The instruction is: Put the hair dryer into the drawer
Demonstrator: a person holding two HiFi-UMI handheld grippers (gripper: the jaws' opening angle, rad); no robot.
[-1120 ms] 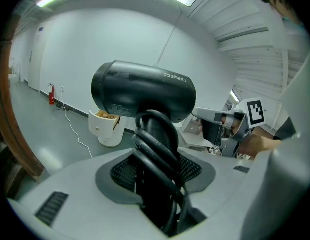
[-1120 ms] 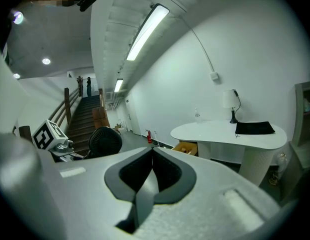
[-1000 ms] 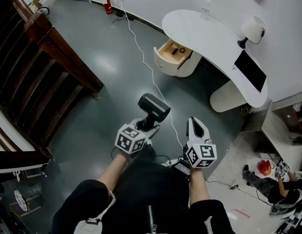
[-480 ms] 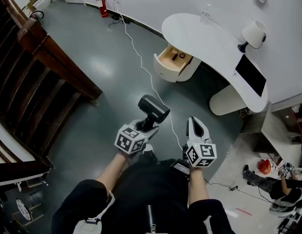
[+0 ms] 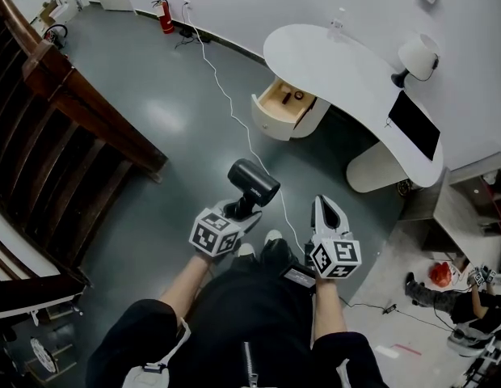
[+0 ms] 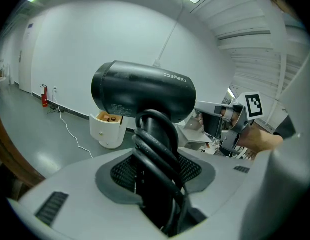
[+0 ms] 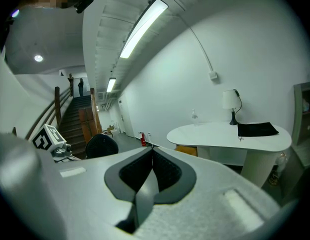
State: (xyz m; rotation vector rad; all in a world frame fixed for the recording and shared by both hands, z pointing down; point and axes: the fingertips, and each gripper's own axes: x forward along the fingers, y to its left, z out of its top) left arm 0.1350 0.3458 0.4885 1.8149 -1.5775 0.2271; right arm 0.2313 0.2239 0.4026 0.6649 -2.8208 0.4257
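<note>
while the person is standing on the grey floor point(image 5: 153, 111) well short of the curved white desk point(image 5: 347, 71), the left gripper point(image 5: 238, 213) is clamping the handle of the black hair dryer point(image 5: 254, 182); its jaws are pressing in on the handle from both sides, with the dryer's black cord point(image 6: 157, 149) looping around the handle between them; the dryer's barrel is sitting above the jaws, lying crosswise to them in the left gripper view; the right gripper point(image 5: 322, 205) is hanging just beside it, to the right, with its jaws fully together and nothing between them; in the right gripper view its two dark pads point(image 7: 167, 171) are meeting along one line; the drawer point(image 5: 284, 102) is standing open, well apart from both grippers, pulled out of a rounded white cabinet under the left end of the desk; its wooden inside is showing, and a few small dark objects point(image 5: 297, 97) are lying in it, too small to tell; a white lamp point(image 5: 418, 55) and a flat black mat point(image 5: 414, 124) are sitting on the right part of the desk; a white cable point(image 5: 234, 107) is trailing across the floor from the wall, passing beside the drawer cabinet toward the person's feet; a red fire extinguisher point(image 5: 164, 18) is standing by the wall; a dark wooden stair railing point(image 5: 81, 103) is running along the left
</note>
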